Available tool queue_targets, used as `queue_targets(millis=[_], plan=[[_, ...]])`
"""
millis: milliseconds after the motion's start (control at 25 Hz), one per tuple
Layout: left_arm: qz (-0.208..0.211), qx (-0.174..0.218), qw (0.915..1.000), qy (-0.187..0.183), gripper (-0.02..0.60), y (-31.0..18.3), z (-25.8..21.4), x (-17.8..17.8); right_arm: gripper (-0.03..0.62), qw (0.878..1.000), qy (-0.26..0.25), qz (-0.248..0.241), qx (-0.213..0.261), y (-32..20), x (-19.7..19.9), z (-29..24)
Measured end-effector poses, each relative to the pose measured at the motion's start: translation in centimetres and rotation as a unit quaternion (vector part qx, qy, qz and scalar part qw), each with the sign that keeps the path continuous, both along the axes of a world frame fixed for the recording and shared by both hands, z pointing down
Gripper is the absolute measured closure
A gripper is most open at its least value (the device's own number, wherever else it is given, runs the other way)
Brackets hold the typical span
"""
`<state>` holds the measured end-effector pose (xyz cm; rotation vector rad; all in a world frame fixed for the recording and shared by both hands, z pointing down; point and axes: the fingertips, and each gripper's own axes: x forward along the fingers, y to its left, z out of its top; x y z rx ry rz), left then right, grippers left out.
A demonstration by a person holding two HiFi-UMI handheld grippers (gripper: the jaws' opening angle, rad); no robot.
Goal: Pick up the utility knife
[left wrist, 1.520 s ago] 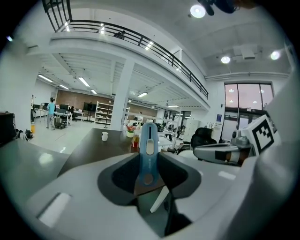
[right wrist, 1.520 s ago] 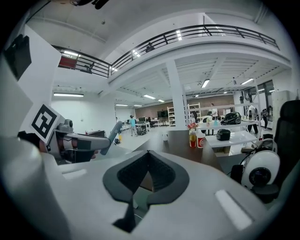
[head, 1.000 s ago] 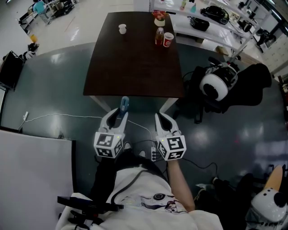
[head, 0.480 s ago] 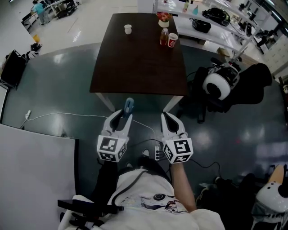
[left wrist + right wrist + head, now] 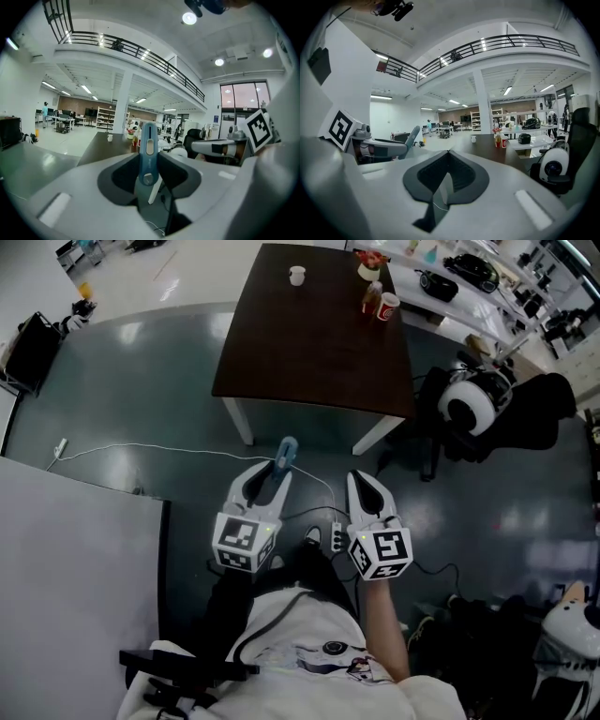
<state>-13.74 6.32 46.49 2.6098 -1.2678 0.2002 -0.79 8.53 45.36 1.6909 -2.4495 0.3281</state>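
A blue utility knife [image 5: 284, 455] sticks out forward from my left gripper [image 5: 269, 480], whose jaws are shut on its handle. In the left gripper view the utility knife [image 5: 148, 149] stands upright between the closed jaws, its grey slider facing me. My right gripper [image 5: 364, 491] is beside the left one, shut with nothing in it; in the right gripper view its tips [image 5: 447, 154] meet. Both grippers are held over the dark floor, short of the brown table [image 5: 309, 343]. From the right gripper view the knife [image 5: 411, 136] shows at the left.
On the table's far end stand a white cup [image 5: 297, 276], a red cup [image 5: 385, 306], a bottle [image 5: 371, 298] and a small flower pot. A black chair with a white helmet [image 5: 467, 411] is at the right. A white cable [image 5: 141, 448] and a power strip [image 5: 337, 538] lie on the floor.
Both grippers and the view have drawn back from the table, which now sits farther ahead and to the right. The knife stays clamped in the left gripper.
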Motion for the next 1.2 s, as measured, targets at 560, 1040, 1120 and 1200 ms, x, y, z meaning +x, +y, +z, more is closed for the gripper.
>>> queue_targets(millis=[560, 1040, 1120, 1200], plan=[[0.005, 0.041, 0.9990, 0.014, 0.457, 1.7, -2.3, 1.9, 0.592, 0.998, 0.003, 0.024, 0.054, 2.0, 2.6, -2.9], [0.006, 0.079, 0.9968, 0.012, 0.457, -0.8, -5.4, 4.6, 0.592, 0.996, -0.004, 0.034, 0.088, -0.4, 5.5, -5.4], [0.004, 0.080, 0.9967, 0.010, 0.457, -1.1, -5.7, 4.7, 0.592, 0.995, -0.004, 0.030, 0.090, -0.8, 5.5, -5.7], [0.003, 0.082, 0.9966, 0.009, 0.457, -1.4, -6.0, 4.8, 0.592, 0.995, -0.004, 0.028, 0.092, -1.1, 5.4, -5.9]])
